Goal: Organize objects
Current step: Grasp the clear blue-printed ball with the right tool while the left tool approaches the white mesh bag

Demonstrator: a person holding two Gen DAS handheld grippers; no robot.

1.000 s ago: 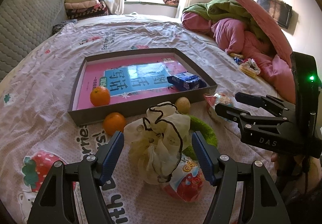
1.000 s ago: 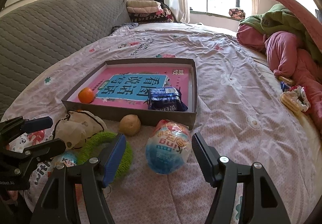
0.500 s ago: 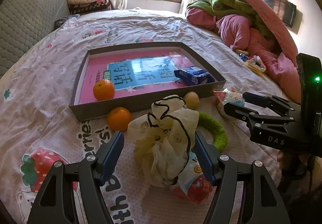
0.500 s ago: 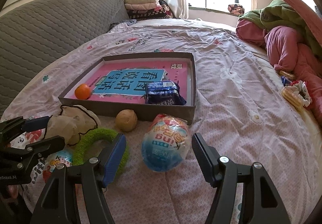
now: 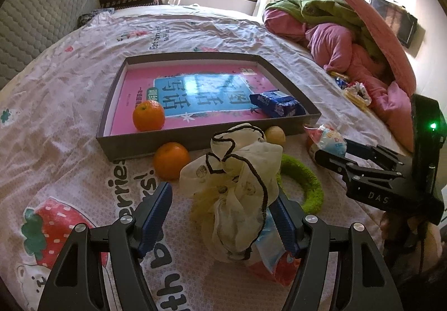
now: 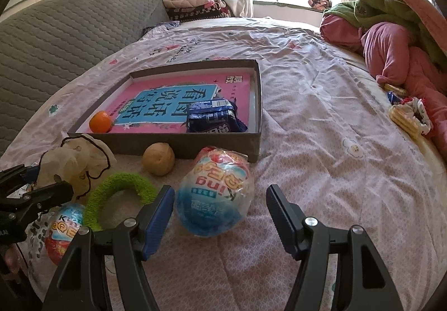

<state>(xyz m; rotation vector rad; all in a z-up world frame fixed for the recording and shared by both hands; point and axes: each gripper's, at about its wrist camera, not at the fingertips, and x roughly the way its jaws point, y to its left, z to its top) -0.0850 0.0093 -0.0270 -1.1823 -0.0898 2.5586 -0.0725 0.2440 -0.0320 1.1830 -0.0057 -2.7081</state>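
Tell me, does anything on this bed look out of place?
Mostly the loose things outside the tray: an orange, a walnut, a green ring, a cream scarf and two wrapped toy eggs lie on the sheet. Only one orange and a blue packet sit inside.

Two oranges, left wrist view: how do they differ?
Place: one orange sits inside the grey box on the pink book; the other orange lies on the bedsheet just outside the box's front wall.
Pose: the boxed orange shows a small dark stem spot near its top; none shows on the outside orange.
Shared: both are round, bright orange, look similar in size, and neither tool touches them.
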